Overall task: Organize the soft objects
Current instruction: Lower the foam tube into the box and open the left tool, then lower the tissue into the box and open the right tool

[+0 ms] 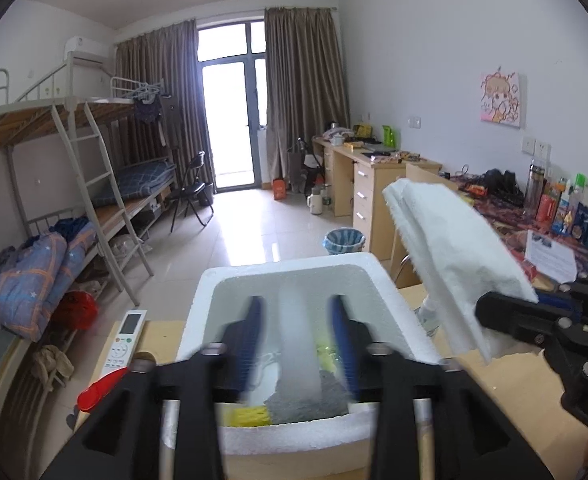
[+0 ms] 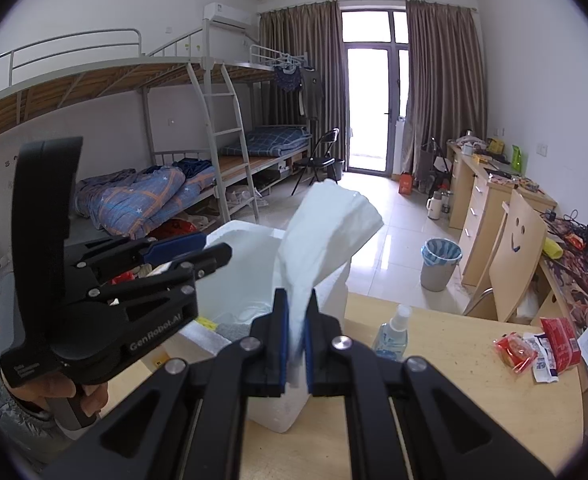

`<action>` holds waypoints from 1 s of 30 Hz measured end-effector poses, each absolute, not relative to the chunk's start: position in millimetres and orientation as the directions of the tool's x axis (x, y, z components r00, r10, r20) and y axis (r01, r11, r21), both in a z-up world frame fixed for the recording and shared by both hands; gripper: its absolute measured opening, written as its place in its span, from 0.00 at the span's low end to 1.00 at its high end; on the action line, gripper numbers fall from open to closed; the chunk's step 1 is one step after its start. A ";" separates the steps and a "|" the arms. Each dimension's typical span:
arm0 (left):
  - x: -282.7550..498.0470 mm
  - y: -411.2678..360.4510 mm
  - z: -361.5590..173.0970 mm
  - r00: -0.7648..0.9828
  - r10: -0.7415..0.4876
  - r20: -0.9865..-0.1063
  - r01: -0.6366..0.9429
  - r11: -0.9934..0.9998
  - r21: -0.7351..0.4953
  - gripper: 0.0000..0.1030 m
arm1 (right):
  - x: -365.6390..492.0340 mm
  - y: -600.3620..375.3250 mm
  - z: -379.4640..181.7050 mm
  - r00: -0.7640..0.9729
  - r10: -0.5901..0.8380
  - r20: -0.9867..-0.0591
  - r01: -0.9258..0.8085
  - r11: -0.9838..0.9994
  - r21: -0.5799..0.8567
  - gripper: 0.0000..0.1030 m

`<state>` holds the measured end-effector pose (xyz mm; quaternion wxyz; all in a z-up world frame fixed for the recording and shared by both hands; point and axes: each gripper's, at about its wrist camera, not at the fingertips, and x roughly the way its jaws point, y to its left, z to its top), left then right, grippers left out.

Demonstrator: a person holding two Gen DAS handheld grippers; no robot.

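Note:
A white foam box (image 1: pixel 281 280) stands on the wooden table, holding a grey cloth (image 1: pixel 310 400), a yellow piece (image 1: pixel 249 415) and other soft items. My left gripper (image 1: pixel 298 344) hangs over the box, jaws apart, with a blurred pale strip (image 1: pixel 297 344) between the fingers; contact is unclear. My right gripper (image 2: pixel 297 332) is shut on a white cloth (image 2: pixel 326 232), which stands up above the box's right side (image 2: pixel 253 248). The cloth (image 1: pixel 450 248) and right gripper (image 1: pixel 534 320) also show in the left wrist view. The left gripper (image 2: pixel 197 252) shows in the right wrist view.
A remote control (image 1: pixel 127 338) and a red object (image 1: pixel 101 390) lie left of the box. A spray bottle (image 2: pixel 394 332) and red snack packets (image 2: pixel 534 348) lie on the table to the right. A chair (image 2: pixel 514 256), bin (image 2: pixel 440 262) and desks stand beyond.

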<state>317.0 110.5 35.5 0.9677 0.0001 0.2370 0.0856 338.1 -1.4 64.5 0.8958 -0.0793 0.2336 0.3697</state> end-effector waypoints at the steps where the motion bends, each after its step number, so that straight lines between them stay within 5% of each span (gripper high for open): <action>1: 316.6 110.2 35.8 0.872 0.177 -0.456 -0.175 0.983 0.048 0.70 | 338.8 -2.1 64.1 0.619 0.624 -0.476 -0.698 0.715 0.031 0.09; 2: 314.9 110.4 36.4 0.876 0.184 -0.446 -0.181 0.982 0.050 0.82 | 339.2 -2.7 64.4 0.618 0.625 -0.476 -0.698 0.715 0.033 0.09; 5: 308.8 109.2 40.4 0.890 0.194 -0.414 -0.189 0.980 0.054 0.93 | 341.2 -2.7 64.1 0.621 0.623 -0.475 -0.695 0.718 0.032 0.09; 30: 258.0 124.3 61.9 0.898 0.291 -0.329 -0.291 0.955 0.051 0.97 | 335.3 23.5 61.1 0.570 0.664 -0.484 -0.742 0.669 0.043 0.09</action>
